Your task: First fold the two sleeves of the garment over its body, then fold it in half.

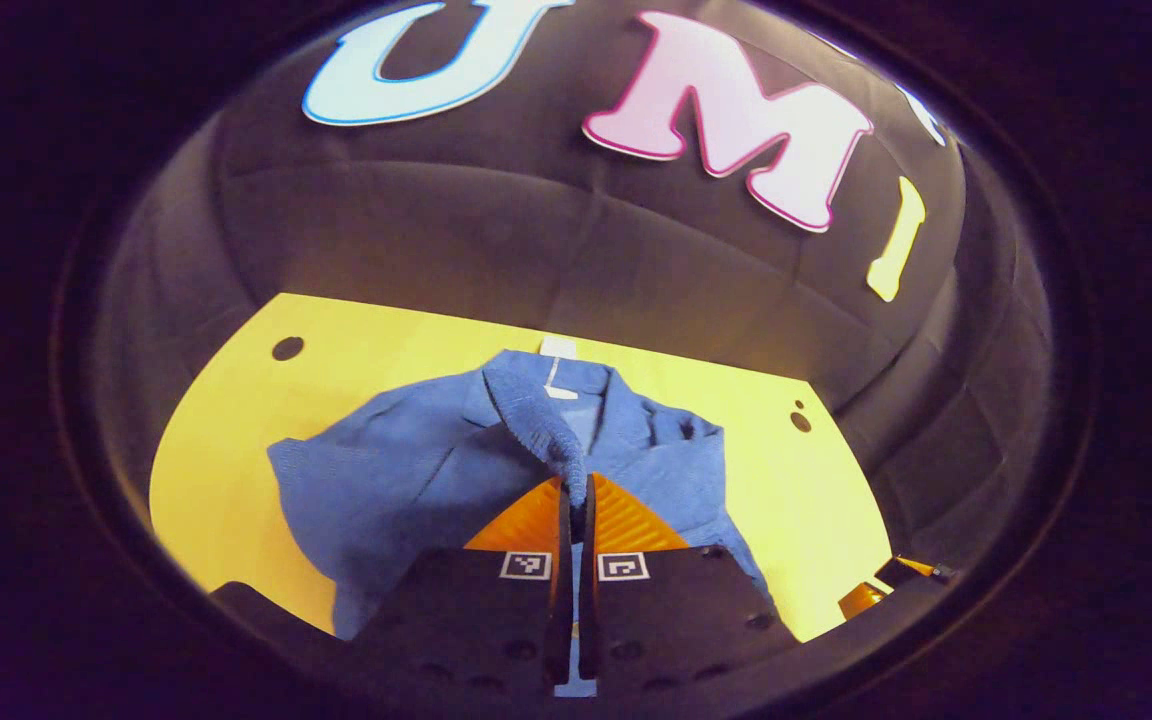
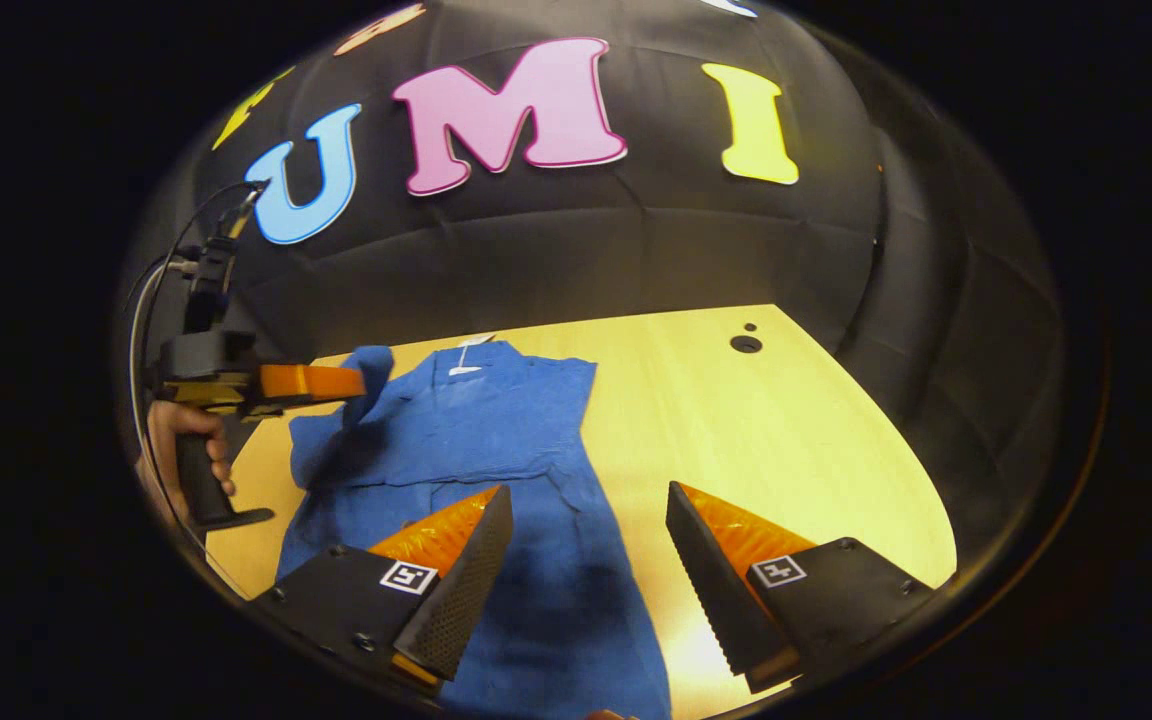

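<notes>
Blue garment point(image 2: 496, 440) lies on the yellow surface point(image 2: 796, 430). Left claw point(image 1: 576, 490) is clenched on a lifted sleeve point(image 1: 536, 420), its own fingers hiding the fabric beneath. Right claw point(image 2: 586, 540) hangs released above the garment, whose hem is cut off.

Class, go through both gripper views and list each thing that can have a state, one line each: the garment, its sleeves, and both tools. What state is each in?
Garment: lying on the yellow table, not yet folded in half.
Left sleeve: lifted off the table, pinched by the left tool.
Right sleeve: lying flat.
Left tool: shut on the sleeve.
Right tool: open, above the right sleeve, holding nothing.
</notes>
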`<state>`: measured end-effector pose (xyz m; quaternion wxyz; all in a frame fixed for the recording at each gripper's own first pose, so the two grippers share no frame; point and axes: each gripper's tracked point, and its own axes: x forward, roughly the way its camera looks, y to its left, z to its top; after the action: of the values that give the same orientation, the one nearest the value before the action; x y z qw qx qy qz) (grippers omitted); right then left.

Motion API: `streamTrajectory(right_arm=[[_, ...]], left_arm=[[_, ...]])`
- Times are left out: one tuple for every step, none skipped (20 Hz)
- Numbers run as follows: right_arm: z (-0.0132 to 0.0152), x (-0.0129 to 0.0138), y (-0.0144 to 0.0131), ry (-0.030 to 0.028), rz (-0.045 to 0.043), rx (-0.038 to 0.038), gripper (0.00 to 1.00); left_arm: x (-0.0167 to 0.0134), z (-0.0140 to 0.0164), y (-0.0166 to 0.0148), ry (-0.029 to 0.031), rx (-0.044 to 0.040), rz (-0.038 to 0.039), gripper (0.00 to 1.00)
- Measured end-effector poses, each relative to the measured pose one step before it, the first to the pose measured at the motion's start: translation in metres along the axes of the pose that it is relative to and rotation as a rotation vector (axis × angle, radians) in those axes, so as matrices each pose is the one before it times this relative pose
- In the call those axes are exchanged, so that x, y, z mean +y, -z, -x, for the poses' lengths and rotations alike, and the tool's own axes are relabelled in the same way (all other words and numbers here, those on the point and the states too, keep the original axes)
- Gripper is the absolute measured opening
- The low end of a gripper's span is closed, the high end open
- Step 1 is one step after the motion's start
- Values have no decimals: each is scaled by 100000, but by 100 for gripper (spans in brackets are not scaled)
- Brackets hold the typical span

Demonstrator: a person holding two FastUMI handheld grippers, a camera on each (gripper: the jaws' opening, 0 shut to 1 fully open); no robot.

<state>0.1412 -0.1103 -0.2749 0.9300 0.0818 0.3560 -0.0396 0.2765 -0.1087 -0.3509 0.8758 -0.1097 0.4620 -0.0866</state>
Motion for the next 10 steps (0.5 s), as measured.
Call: streamTrajectory(right_arm=[[137,-1108,23,977,-572,222,98],[8,-1016,124,967,-278,156,98],[57,-903,51,669,-231,337,98],[-38,-660,198,395,-354,546,98],[-62,-577,261,283,-372,751,98],[94,-433,325,106,-372,716,98],[48,-275,171,151,-376,677,98],[125,-156,247,21,-460,668,98],[232,-68,116,204,-492,79,98],[269,-22,117,181,-483,-482,98]], left_arm=[[-1262,-1184,387,2369,594,-1326,1],[-876,-1079,393,1064,807,-1498,1],[-643,-978,491,980,1954,-1719,1],[-409,-1163,631,526,3421,-1248,4],[-1019,-365,1113,2859,2894,123,19],[-946,-769,478,321,1678,1475,50],[-391,127,731,1439,155,2208,80],[78,317,168,870,-1469,2482,80],[-36,887,-49,1995,-3451,1848,76],[-375,853,-235,3356,-4346,917,76]])
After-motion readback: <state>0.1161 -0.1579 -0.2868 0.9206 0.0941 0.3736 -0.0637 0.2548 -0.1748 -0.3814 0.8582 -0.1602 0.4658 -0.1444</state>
